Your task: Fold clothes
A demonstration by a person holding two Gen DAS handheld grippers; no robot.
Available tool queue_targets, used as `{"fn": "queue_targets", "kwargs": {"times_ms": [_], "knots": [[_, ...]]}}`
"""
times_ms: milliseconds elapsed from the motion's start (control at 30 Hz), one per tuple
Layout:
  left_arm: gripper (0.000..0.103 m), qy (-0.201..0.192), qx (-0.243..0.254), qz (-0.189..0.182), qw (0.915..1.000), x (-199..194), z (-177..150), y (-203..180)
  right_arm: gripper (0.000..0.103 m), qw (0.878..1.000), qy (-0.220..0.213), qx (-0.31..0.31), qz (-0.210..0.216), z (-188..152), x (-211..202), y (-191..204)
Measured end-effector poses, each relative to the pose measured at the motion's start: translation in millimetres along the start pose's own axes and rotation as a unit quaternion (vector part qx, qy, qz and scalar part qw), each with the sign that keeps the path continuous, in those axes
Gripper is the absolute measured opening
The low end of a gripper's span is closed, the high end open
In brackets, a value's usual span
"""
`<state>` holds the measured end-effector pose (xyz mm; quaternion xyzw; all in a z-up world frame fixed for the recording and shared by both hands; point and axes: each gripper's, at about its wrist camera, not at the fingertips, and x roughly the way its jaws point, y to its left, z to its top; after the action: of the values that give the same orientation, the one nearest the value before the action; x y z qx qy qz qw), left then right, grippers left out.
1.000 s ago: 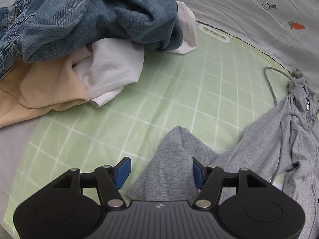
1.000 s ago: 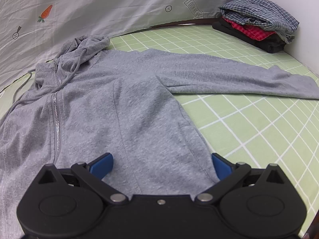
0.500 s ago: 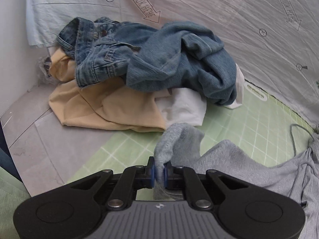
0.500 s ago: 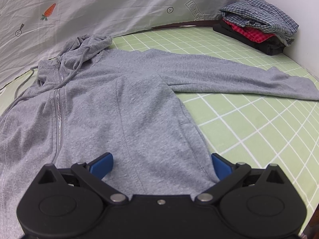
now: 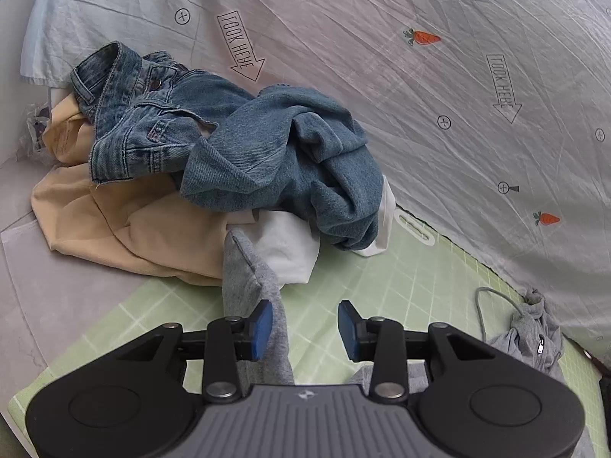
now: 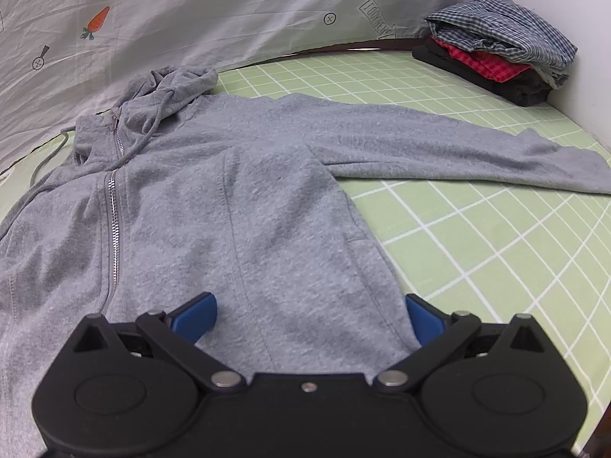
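A grey zip hoodie (image 6: 236, 198) lies front up on the green checked mat (image 6: 496, 236), its right sleeve (image 6: 458, 152) stretched out flat. My right gripper (image 6: 309, 316) is open, its jaws wide apart over the hoodie's lower hem. In the left wrist view, my left gripper (image 5: 305, 328) is open; the hoodie's other sleeve (image 5: 248, 278) lies across the mat and rests against the left finger pad (image 5: 261, 328). The hood and drawstring (image 5: 534, 316) show at the right.
A heap of blue jeans (image 5: 236, 145), a beige garment (image 5: 126, 221) and a white one (image 5: 286, 244) lies at the mat's far left. A folded stack of checked and dark clothes (image 6: 500, 49) sits at the far right corner. A printed sheet (image 5: 420, 95) hangs behind.
My left gripper closed on the sleeve cuff, carried it toward the left, and has now opened, releasing the sleeve. The right gripper stayed open over the hem.
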<state>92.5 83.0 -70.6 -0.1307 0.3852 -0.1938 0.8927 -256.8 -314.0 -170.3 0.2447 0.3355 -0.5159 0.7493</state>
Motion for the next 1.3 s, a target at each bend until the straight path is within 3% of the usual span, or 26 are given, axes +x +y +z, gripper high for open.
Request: {"fn": "queue_targets", "kwargs": {"times_ms": [67, 233, 333, 367, 467, 533, 600, 700, 833, 900, 967, 1133, 1300], "knots": [[0.04, 0.006, -0.032, 0.005, 0.9995, 2, 2, 11, 0.103, 1.0, -0.001, 0.001, -0.001, 0, 0, 1], [0.045, 0.036, -0.058, 0.025, 0.9973, 20, -3, 22, 0.103, 1.0, -0.006, 0.008, -0.007, 0, 1, 2], [0.038, 0.051, -0.052, 0.014, 0.9972, 30, -8, 19, 0.103, 1.0, -0.009, 0.012, -0.011, 0, 1, 3], [0.027, 0.056, -0.044, 0.004, 0.9975, 34, -9, 14, 0.103, 1.0, -0.01, 0.013, -0.012, -1, 1, 3], [0.025, 0.071, -0.017, -0.025, 0.997, 48, -14, -6, 0.103, 1.0, -0.012, 0.014, -0.013, -1, 1, 3], [0.032, 0.098, 0.007, -0.049, 0.994, 62, -21, -22, 0.103, 1.0, -0.012, 0.014, -0.013, -1, 1, 4], [0.05, 0.139, 0.029, -0.071, 0.9872, 78, -31, -38, 0.103, 1.0, -0.012, 0.015, -0.014, -1, 1, 4], [0.053, 0.178, 0.049, -0.079, 0.9796, 92, -40, -51, 0.103, 1.0, -0.012, 0.016, -0.014, -1, 1, 4], [0.057, 0.136, 0.0, -0.072, 0.9881, 78, -26, -31, 0.103, 1.0, -0.013, 0.017, -0.015, -1, 1, 4], [0.063, 0.097, -0.025, -0.039, 0.9942, 70, -14, -16, 0.103, 1.0, -0.014, 0.019, -0.017, -2, 1, 4], [0.065, 0.085, -0.034, 0.0, 0.9958, 73, -8, -5, 0.103, 0.999, -0.016, 0.023, -0.021, -1, 2, 5], [0.065, 0.115, -0.016, 0.05, 0.992, 99, -10, 2, 0.103, 0.999, -0.021, 0.03, -0.028, -2, 3, 6], [0.065, 0.115, 0.048, 0.054, 0.9907, 110, -15, -19, 0.103, 0.999, -0.025, 0.031, -0.029, -2, 2, 6]]}}
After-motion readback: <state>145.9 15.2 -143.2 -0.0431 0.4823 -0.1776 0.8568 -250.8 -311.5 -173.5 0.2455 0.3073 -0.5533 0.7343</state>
